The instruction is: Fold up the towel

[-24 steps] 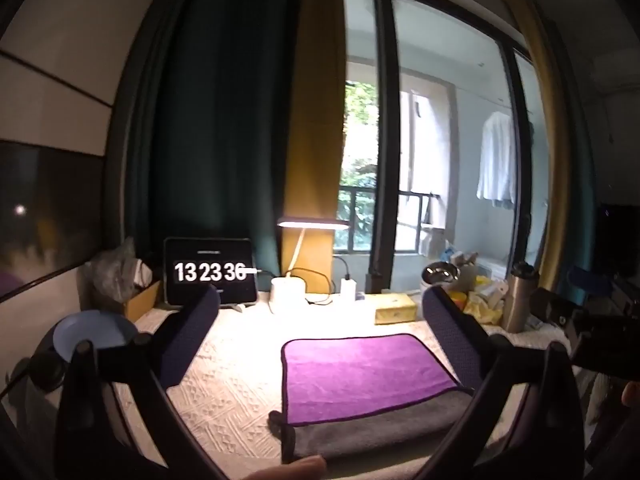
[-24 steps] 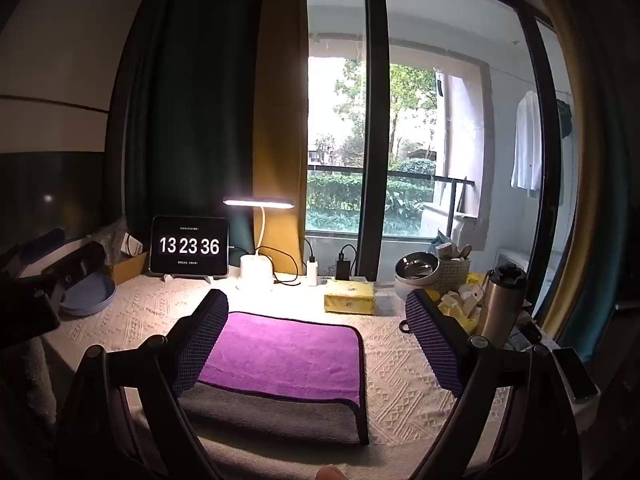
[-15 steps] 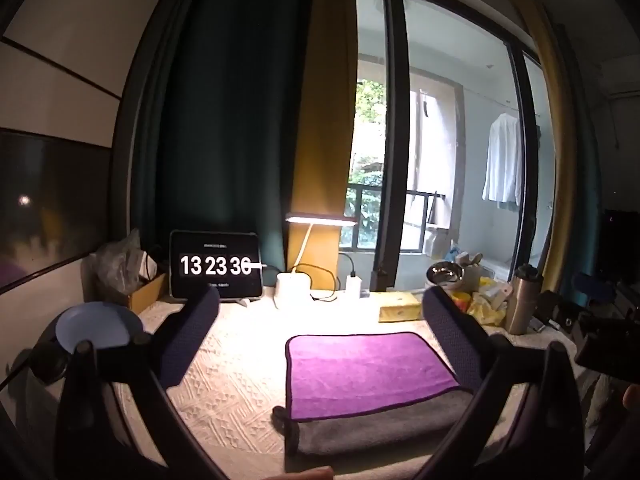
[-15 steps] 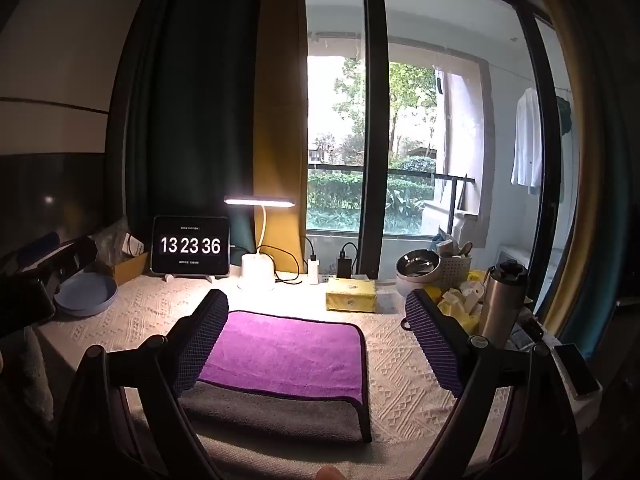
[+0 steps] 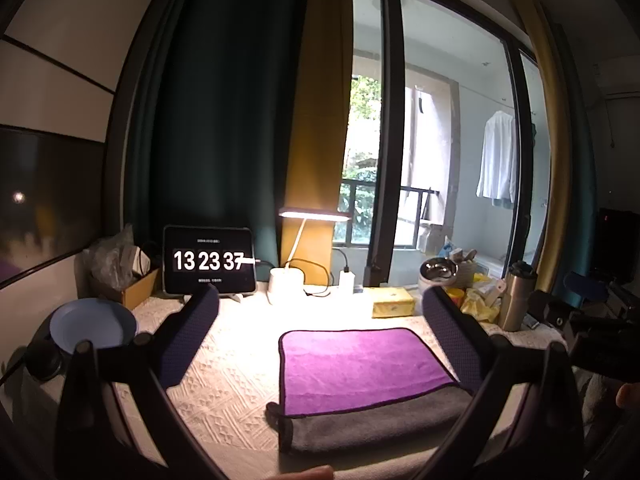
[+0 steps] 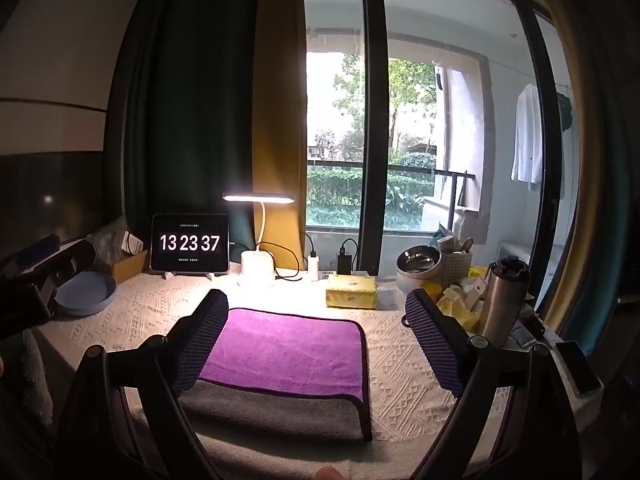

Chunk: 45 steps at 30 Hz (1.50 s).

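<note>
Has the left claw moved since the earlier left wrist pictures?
Yes. In its own view the clock tablet and towel both sit slightly right of their earlier spots, so the open left claw has swung a little left.

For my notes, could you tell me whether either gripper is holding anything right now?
Nothing is held: the left gripper and right gripper are open above the towel.

The towel (image 5: 360,364) lies flat on the table (image 5: 224,384), folded over itself — a purple layer with dark piping on top, a grey layer showing along the near edge. Its corners are rounded, its surface smooth. From the right wrist view the purple face (image 6: 288,352) sits square to the table's front edge.
</note>
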Each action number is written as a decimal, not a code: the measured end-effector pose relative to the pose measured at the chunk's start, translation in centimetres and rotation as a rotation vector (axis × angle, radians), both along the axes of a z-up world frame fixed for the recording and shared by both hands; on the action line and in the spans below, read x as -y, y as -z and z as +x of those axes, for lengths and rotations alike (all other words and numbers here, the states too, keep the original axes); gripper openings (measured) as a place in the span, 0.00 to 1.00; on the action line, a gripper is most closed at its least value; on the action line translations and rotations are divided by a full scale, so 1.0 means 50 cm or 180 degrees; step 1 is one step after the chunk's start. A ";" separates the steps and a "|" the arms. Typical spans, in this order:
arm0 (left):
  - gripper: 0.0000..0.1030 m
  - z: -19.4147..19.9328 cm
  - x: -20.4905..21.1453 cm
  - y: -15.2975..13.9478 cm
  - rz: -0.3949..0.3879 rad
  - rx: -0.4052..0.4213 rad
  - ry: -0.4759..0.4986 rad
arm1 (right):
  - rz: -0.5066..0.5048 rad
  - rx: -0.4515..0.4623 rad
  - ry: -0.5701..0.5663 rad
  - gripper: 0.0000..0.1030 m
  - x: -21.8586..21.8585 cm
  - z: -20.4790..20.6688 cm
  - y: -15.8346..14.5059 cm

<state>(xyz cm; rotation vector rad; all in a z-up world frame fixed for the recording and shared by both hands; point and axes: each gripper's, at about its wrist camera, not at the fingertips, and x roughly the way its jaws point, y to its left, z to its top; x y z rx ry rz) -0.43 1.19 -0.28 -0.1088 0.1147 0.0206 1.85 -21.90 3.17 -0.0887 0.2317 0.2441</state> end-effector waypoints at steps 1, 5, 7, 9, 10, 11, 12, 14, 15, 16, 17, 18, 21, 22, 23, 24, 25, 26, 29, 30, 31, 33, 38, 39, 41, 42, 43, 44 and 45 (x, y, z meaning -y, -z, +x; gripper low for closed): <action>1.00 0.000 0.001 0.000 0.0002 0.0000 -0.0002 | -0.0006 0.0000 -0.0005 0.90 -0.001 0.000 0.002; 1.00 0.000 0.000 0.000 0.0001 -0.0004 0.0007 | -0.0009 0.0004 -0.0020 0.90 -0.002 -0.001 0.002; 1.00 0.001 0.002 -0.001 0.0006 -0.0012 0.0012 | -0.0010 0.0004 -0.0014 0.90 -0.003 -0.001 0.003; 1.00 0.000 0.003 -0.001 0.0006 -0.0012 0.0017 | -0.0011 -0.0006 -0.0015 0.90 -0.003 0.000 0.004; 1.00 0.000 0.004 -0.001 0.0010 -0.0012 0.0017 | -0.0009 -0.0010 -0.0013 0.90 -0.003 0.001 0.004; 1.00 0.001 0.003 -0.002 0.0010 -0.0014 0.0019 | -0.0005 -0.0013 -0.0013 0.90 -0.001 0.001 0.006; 1.00 0.001 0.003 -0.001 0.0009 -0.0014 0.0018 | 0.0003 -0.0017 -0.0012 0.90 -0.001 0.002 0.006; 1.00 0.001 0.002 -0.001 0.0004 -0.0016 0.0018 | 0.0005 -0.0018 -0.0008 0.90 0.000 0.003 0.005; 1.00 0.001 0.003 -0.001 0.0005 -0.0020 0.0019 | 0.0001 -0.0018 -0.0011 0.90 0.001 0.003 0.005; 1.00 0.002 0.005 -0.001 0.0006 -0.0024 0.0022 | 0.0003 -0.0022 -0.0009 0.90 0.001 0.004 0.005; 1.00 0.002 0.005 0.000 0.0006 -0.0020 0.0021 | 0.0009 -0.0026 -0.0011 0.90 0.003 0.005 0.006; 1.00 0.002 0.006 0.000 0.0008 -0.0023 0.0024 | 0.0011 -0.0029 -0.0008 0.90 0.004 0.006 0.007; 1.00 0.002 0.008 0.000 0.0011 -0.0018 0.0021 | 0.0017 -0.0045 0.0002 0.90 0.006 0.008 0.010; 1.00 0.002 0.007 -0.001 0.0009 -0.0018 0.0022 | 0.0021 -0.0048 0.0002 0.90 0.007 0.009 0.010; 1.00 0.003 0.007 -0.001 0.0008 -0.0020 0.0023 | 0.0023 -0.0050 0.0004 0.90 0.008 0.010 0.010; 1.00 0.003 0.006 -0.001 0.0008 -0.0023 0.0023 | 0.0023 -0.0051 0.0006 0.90 0.008 0.009 0.011; 1.00 0.003 0.007 -0.001 0.0008 -0.0024 0.0023 | 0.0024 -0.0053 0.0006 0.90 0.009 0.009 0.011; 1.00 0.002 0.008 -0.001 0.0008 -0.0021 0.0023 | 0.0023 -0.0054 0.0008 0.90 0.008 0.010 0.011; 1.00 0.003 0.007 -0.002 0.0008 -0.0020 0.0022 | 0.0023 -0.0053 0.0009 0.90 0.008 0.011 0.011; 1.00 0.003 0.006 -0.002 0.0010 -0.0023 0.0023 | 0.0025 -0.0053 0.0010 0.90 0.009 0.011 0.011; 1.00 0.003 0.006 -0.002 0.0010 -0.0024 0.0023 | 0.0024 -0.0054 0.0008 0.90 0.008 0.011 0.011; 1.00 0.003 0.005 -0.002 0.0008 -0.0026 0.0025 | 0.0023 -0.0054 0.0007 0.90 0.008 0.011 0.011; 1.00 0.003 0.005 -0.003 0.0009 -0.0025 0.0024 | 0.0024 -0.0055 0.0008 0.90 0.008 0.011 0.011; 1.00 0.004 0.006 -0.003 0.0011 -0.0025 0.0024 | 0.0024 -0.0054 0.0007 0.90 0.009 0.010 0.011; 1.00 0.004 0.005 -0.002 0.0009 -0.0025 0.0024 | 0.0026 -0.0054 0.0006 0.90 0.009 0.010 0.011; 1.00 0.004 0.005 -0.002 0.0007 -0.0028 0.0025 | 0.0026 -0.0055 0.0006 0.90 0.009 0.011 0.012; 1.00 0.004 0.005 -0.002 0.0006 -0.0029 0.0026 | 0.0024 -0.0058 0.0006 0.90 0.008 0.011 0.012; 1.00 0.004 0.006 -0.003 0.0008 -0.0031 0.0029 | 0.0021 -0.0060 0.0006 0.90 0.009 0.011 0.012; 1.00 0.004 0.007 -0.003 0.0010 -0.0032 0.0028 | 0.0023 -0.0062 0.0007 0.90 0.010 0.011 0.012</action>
